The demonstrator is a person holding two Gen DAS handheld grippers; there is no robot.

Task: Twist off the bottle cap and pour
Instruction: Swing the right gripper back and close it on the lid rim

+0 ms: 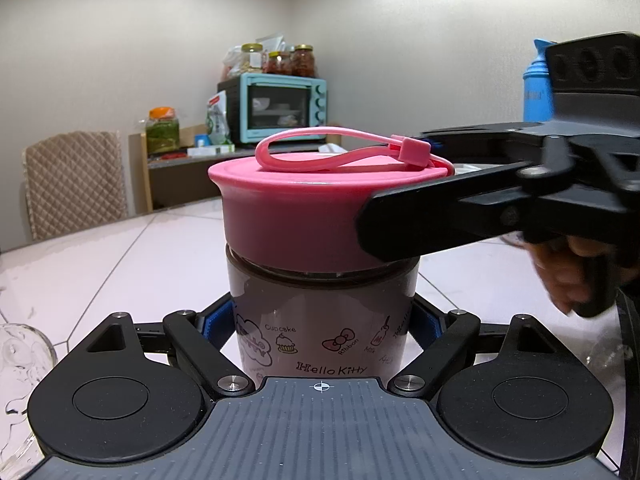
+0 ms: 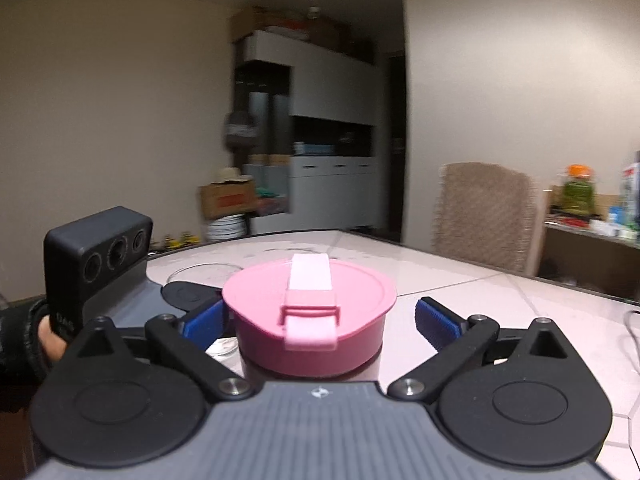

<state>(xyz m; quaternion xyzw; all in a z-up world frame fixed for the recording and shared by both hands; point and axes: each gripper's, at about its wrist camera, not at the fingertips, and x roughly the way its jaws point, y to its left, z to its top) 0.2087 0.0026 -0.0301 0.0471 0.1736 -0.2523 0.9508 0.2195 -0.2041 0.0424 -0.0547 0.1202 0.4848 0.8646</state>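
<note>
Bottle [image 1: 320,320], a printed tumbler with dark liquid showing up to the neck, stands upright on my white tiled bench [image 1: 120,264], and I have it pinned low on the body with the left claw [image 1: 320,326], blue pads tight against either side of the glass. Its pink cap [image 2: 310,320] is on the neck, carry strap lying looped across the top. My right claw [image 2: 320,320] straddles that cap with its jaws spread wide: the right pad stands clear of the rim, and the left one looks clear too, though the right wrist view is smeared and I wouldn't swear to it.

I read this as the middle of unscrewing, the regrip between turns. A thin gap seems to show under the cap's skirt in the left wrist view, so it may be partly loosened. Next I need to close squarely on the cap's wall, below the strap hinge, twist and lift, while my left grip resists. A clear glass vessel [image 1: 20,380] sits just beside, at the left, likely for the pour.
</note>
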